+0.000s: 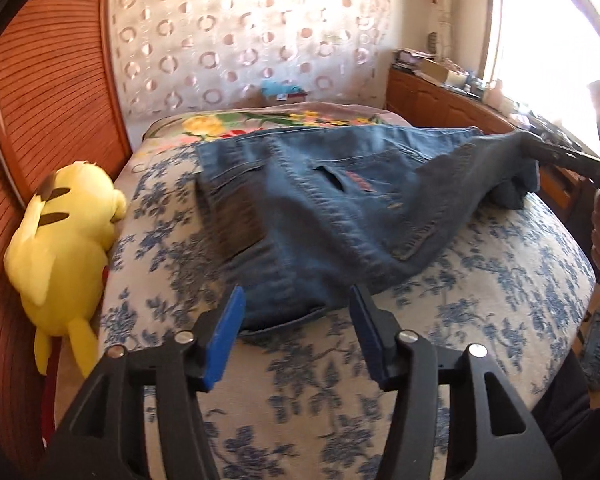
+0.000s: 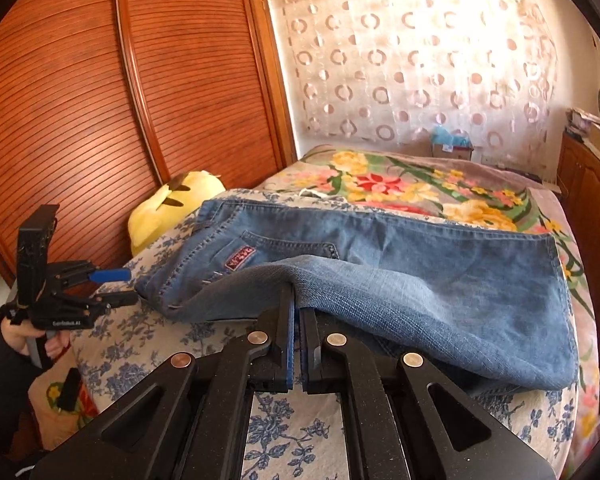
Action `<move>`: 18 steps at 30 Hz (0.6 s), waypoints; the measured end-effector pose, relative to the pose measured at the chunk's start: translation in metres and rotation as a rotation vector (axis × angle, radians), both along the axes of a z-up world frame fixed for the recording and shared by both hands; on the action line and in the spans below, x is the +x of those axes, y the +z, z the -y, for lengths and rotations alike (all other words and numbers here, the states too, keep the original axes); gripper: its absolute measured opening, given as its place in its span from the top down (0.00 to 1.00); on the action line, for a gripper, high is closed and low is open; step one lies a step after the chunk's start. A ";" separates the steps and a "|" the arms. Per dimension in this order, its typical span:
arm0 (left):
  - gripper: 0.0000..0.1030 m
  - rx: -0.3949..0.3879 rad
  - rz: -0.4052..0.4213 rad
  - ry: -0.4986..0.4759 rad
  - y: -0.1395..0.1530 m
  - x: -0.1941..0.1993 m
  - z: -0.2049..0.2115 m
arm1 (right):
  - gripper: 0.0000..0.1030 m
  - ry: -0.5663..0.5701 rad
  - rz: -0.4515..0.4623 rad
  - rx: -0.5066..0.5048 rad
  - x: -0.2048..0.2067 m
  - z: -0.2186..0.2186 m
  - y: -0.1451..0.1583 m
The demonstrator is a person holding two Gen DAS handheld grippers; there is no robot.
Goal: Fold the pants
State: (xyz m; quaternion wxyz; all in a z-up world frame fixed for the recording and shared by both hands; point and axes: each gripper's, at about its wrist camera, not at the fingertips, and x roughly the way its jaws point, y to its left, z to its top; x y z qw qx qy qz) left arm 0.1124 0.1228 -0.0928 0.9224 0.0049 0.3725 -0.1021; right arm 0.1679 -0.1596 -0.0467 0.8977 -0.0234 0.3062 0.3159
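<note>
Blue jeans lie across the bed, waistband towards the plush toy, with one leg end folded over and lifted. My right gripper is shut on that lifted denim edge; in the left wrist view the right gripper holds the cloth up at the right. My left gripper stands open just short of the near edge of the jeans, blue pads apart with nothing between them. In the right wrist view the left gripper sits open beside the waistband, in a person's hand.
A yellow plush toy lies at the bed's left edge against slatted wooden wardrobe doors. A blue-flowered cover and a bright floral blanket lie on the bed. A cluttered wooden cabinet stands to the right.
</note>
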 end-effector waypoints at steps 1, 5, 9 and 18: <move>0.43 -0.002 0.000 0.006 -0.001 0.000 -0.003 | 1.00 0.000 -0.001 -0.002 0.000 -0.001 -0.001; 0.41 -0.001 -0.003 0.028 -0.009 0.002 -0.012 | 1.00 -0.001 -0.009 -0.008 -0.001 0.000 -0.004; 0.41 -0.004 -0.004 0.038 -0.014 0.001 -0.019 | 1.00 -0.008 -0.013 -0.014 -0.001 0.002 -0.009; 0.52 0.008 -0.061 0.002 -0.028 0.012 -0.011 | 1.00 -0.020 -0.030 -0.016 0.000 0.000 -0.018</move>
